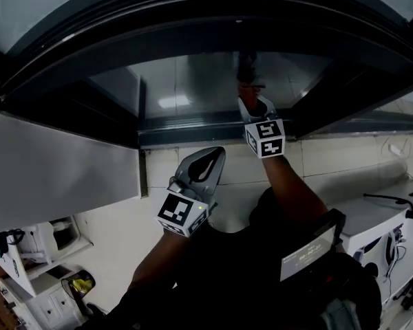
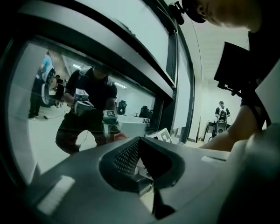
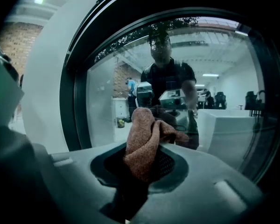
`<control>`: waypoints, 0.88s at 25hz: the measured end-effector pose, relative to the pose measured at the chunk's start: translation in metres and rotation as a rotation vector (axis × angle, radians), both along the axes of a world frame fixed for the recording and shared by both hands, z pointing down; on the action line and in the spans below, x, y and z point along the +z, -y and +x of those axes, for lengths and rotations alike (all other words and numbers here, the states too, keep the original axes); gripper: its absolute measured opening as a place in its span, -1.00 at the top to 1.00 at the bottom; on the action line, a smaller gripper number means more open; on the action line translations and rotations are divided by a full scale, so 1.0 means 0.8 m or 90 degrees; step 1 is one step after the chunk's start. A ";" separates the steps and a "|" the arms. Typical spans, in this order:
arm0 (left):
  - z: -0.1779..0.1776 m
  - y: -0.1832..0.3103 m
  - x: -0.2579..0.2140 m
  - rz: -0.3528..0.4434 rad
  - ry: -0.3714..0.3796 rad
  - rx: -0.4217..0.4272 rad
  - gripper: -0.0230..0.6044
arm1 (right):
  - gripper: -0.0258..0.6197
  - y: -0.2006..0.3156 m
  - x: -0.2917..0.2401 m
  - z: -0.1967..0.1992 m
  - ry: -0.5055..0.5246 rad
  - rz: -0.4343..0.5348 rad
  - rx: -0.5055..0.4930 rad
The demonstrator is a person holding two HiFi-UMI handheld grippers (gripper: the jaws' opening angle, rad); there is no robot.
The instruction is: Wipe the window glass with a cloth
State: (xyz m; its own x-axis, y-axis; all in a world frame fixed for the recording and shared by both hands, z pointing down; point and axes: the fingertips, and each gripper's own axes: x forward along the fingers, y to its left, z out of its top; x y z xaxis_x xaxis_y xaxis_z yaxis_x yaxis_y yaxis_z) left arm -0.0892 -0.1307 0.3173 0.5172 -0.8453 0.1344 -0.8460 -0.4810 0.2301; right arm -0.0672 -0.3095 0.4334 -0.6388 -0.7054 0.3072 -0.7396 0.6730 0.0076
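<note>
An orange-brown cloth (image 3: 144, 143) is bunched between the jaws of my right gripper (image 3: 144, 164), which is shut on it. In the head view the right gripper (image 1: 253, 102) is raised to the window glass (image 1: 186, 81) near its lower edge, with the cloth (image 1: 249, 86) against the pane. The glass (image 3: 219, 73) reflects the person and the grippers. My left gripper (image 1: 205, 162) hangs lower, in front of the pale wall under the dark window frame (image 1: 193, 128). Its jaws are together with nothing between them, as the left gripper (image 2: 141, 158) view shows.
A thick dark window frame (image 1: 76, 40) arches over the pane. A grey panel (image 1: 55, 167) juts out at the left. Pale wall tiles (image 1: 344, 153) run below the sill. White desks with equipment (image 1: 389, 236) stand at the lower right, shelves (image 1: 48, 253) at the lower left.
</note>
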 end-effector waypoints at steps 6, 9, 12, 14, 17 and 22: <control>-0.029 -0.047 -0.101 -0.017 0.000 -0.018 0.87 | 0.70 -0.083 -0.120 -0.008 0.011 -0.027 -0.052; -0.039 -0.075 -0.165 -0.023 -0.011 -0.026 0.87 | 0.70 -0.153 -0.207 -0.010 0.036 -0.044 -0.088; -0.044 -0.103 -0.231 -0.037 -0.024 -0.015 0.87 | 0.69 -0.227 -0.300 -0.008 0.068 -0.076 -0.116; -0.044 -0.119 -0.278 -0.044 -0.026 0.006 0.87 | 0.69 -0.272 -0.360 -0.007 0.082 -0.088 -0.134; -0.041 -0.141 -0.339 -0.039 -0.033 0.040 0.87 | 0.69 -0.326 -0.441 0.001 0.104 -0.092 -0.144; -0.037 -0.165 -0.397 -0.021 -0.042 0.063 0.87 | 0.69 -0.373 -0.534 0.018 0.163 -0.080 -0.126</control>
